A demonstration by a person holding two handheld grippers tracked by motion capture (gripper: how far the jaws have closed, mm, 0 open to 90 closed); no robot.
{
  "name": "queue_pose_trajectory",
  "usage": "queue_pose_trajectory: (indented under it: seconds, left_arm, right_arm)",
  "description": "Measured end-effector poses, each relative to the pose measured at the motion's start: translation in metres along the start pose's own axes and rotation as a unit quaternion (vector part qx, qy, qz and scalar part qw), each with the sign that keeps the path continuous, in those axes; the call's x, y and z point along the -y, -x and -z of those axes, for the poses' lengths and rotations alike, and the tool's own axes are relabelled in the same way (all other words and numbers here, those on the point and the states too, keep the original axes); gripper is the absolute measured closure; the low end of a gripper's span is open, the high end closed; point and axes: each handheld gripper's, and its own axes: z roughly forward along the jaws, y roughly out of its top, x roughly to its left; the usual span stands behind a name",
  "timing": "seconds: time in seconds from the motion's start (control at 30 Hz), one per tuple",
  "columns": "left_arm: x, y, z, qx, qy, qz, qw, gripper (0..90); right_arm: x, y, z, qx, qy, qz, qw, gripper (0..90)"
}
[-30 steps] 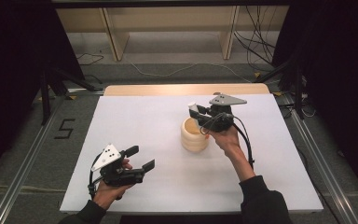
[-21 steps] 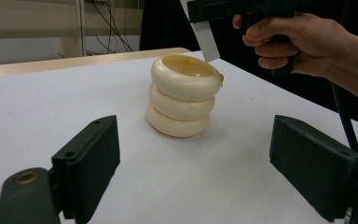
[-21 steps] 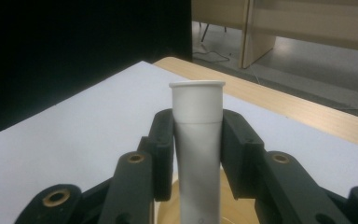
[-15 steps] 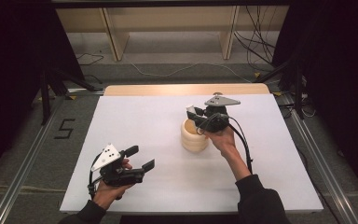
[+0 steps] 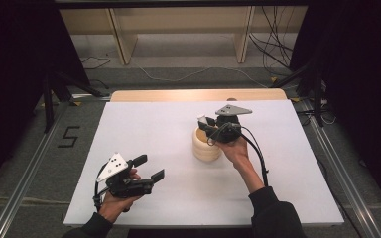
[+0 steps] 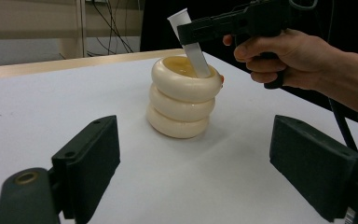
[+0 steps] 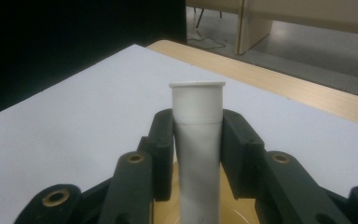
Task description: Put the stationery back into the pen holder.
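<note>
White tube inside ringed holder.

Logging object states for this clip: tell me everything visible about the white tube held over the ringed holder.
The white tube is a plain, matte, plastic-looking cylinder with a slightly wider collar and flared rim at its open top. The right gripper clamps it below the collar, one black jaw on each side. It leans, its lower end dipping into the amber-lined opening of the cream three-ringed holder; whether it touches the bottom is hidden.

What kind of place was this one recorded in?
Probably a lab recording bay: a white table between floor rails, loose cables behind, dark drapes at the sides, and a taped 5 on the floor.
</note>
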Motion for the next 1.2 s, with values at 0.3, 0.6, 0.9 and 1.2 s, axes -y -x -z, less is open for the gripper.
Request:
queue_pose_trajectory:
  seconds: [0.3, 0.6, 0.9, 1.2]
  left_arm:
    - [0.0, 0.0, 0.0, 0.0, 0.0, 0.0, 1.0, 15.5]
    - [0.0, 0.0, 0.0, 0.0, 0.0, 0.001, 1.0, 15.5]
    - [0.0, 0.0, -0.001, 0.0, -0.001, 0.001, 1.0, 15.5]
    - [0.0, 0.0, -0.001, 0.0, -0.002, 0.001, 1.0, 15.5]
  right_arm:
    - [0.007, -0.001, -0.002, 0.002, -0.009, 0.003, 0.9999, 67.2]
    - [0.013, 0.002, -0.002, 0.006, -0.015, -0.005, 0.9999, 66.7]
    - [0.02, 0.006, 0.004, -0.005, -0.025, -0.028, 0.9993, 43.1]
    - [0.013, 0.005, 0.026, -0.008, 0.003, -0.029, 0.9995, 29.2]
